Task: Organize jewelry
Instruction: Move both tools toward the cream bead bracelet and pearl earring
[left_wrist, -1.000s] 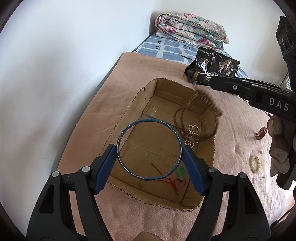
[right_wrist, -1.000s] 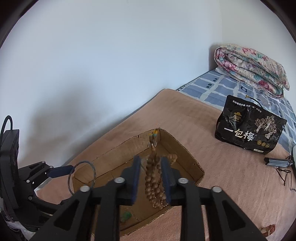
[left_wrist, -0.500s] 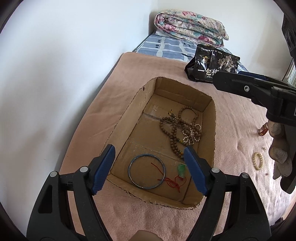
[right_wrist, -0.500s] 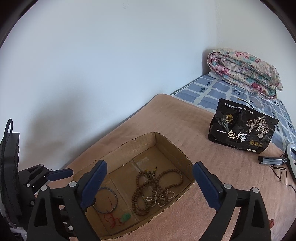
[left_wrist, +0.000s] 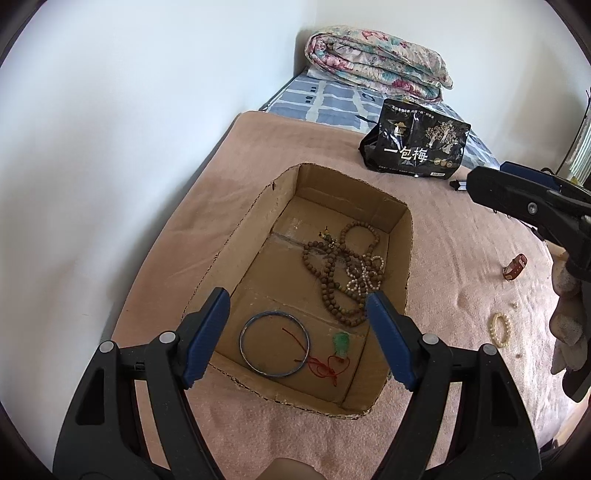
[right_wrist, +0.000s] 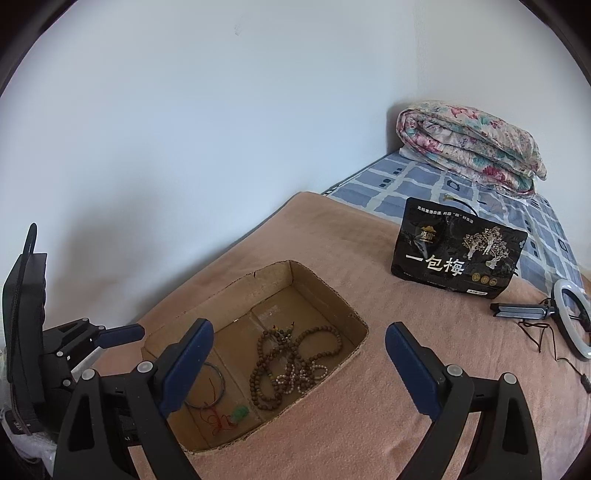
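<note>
On a pink blanket (left_wrist: 461, 258) spread over a bed, an open cardboard box (left_wrist: 243, 225) holds the jewelry gathered so far. A long string of brown wooden beads (left_wrist: 328, 280) lies coiled on the box floor toward its far right side, tangled with a smaller strand of pale beads (left_wrist: 364, 273). Nearer the camera, a thin blue bangle (left_wrist: 275, 343) rests flat on the cardboard, just beside a green pendant (left_wrist: 341, 345) on a red cord (left_wrist: 325, 367) that crosses the ring's edge.

Above the near rim of the box hangs the left gripper (left_wrist: 297, 332), its blue pads spread wide with nothing between them. The right gripper (right_wrist: 299, 369), seen over the box's right side, has just been opening its jaws; they now stand wide apart and empty.

Outside the box, on the blanket to the right, lie a cream bead bracelet (left_wrist: 500, 329) and, farther back, a reddish-brown band (left_wrist: 515, 266), well apart from each other. A black snack bag (right_wrist: 458, 254) with white lettering stands behind the box. A ring light (right_wrist: 569, 321) on a folded stand lies near it, and a folded floral quilt (right_wrist: 469, 147) sits against the far wall.
</note>
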